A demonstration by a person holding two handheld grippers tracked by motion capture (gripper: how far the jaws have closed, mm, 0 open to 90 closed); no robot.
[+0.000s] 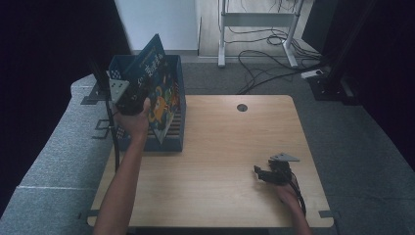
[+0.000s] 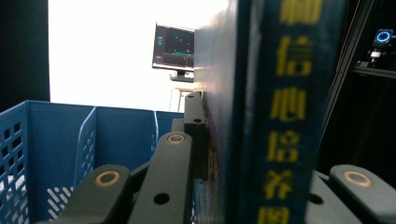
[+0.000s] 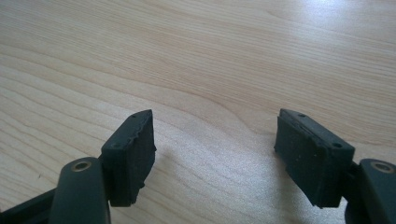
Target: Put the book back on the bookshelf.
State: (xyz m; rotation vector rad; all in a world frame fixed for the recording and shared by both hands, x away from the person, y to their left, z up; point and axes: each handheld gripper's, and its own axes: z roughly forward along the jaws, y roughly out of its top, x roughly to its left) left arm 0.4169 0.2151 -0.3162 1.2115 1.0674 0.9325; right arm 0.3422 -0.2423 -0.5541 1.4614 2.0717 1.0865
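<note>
Your left claw (image 1: 131,100) is gripping a blue picture book (image 1: 157,85), its jaws clamping on the cover near the spine. You are holding the book tilted over the blue slotted crate (image 1: 172,142) at the tabletop's (image 1: 220,147) far left edge. Well apart, toward the near right, your right claw (image 3: 212,154) is resting low over bare wood, jaws standing wide, holding nothing.

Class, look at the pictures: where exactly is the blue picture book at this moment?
In the high view, the book stands tilted in the blue crate at the table's far left, clamped by the left gripper.
</note>
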